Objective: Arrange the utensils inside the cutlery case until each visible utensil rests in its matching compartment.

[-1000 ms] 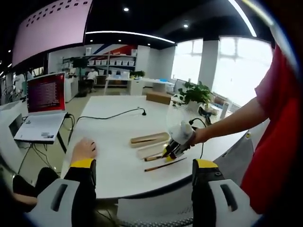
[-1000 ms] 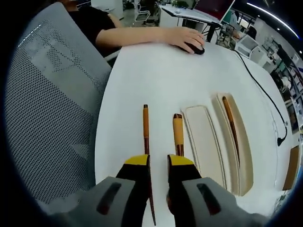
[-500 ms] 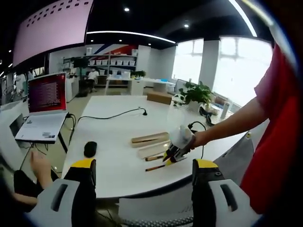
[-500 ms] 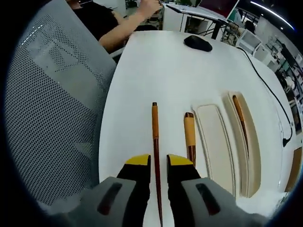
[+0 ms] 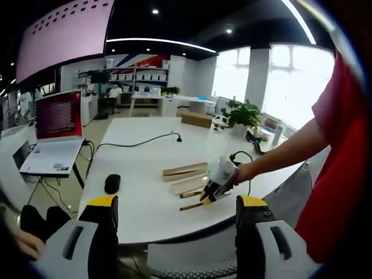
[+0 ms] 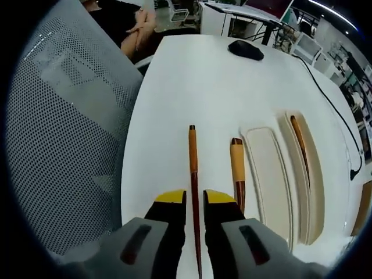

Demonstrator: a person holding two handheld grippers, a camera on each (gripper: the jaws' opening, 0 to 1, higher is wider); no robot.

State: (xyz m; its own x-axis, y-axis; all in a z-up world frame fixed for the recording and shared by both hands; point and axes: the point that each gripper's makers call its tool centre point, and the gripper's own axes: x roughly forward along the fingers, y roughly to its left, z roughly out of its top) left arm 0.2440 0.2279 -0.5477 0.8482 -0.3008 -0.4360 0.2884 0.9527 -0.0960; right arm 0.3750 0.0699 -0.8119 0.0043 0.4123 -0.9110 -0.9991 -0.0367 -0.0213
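Change: person's hand withdrawn from mouse (image 6: 244, 50).
Right gripper (image 6: 194, 199): closed on chopstick (image 6: 192, 168).
Left gripper (image 5: 175, 204): jaws held wide, nothing between.
Surface: white table (image 6: 197, 87); cutlery case (image 6: 285, 174) beside wooden-handled utensil (image 6: 236, 171).
Room: laptop (image 5: 53, 131) on side desk.

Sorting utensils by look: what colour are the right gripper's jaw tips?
Yellow, clearest in the right gripper view, on the right gripper.

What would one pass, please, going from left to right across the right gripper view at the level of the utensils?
Mesh chair back → thin chopstick → thicker wooden-handled utensil → empty case compartment → compartment holding a chopstick.
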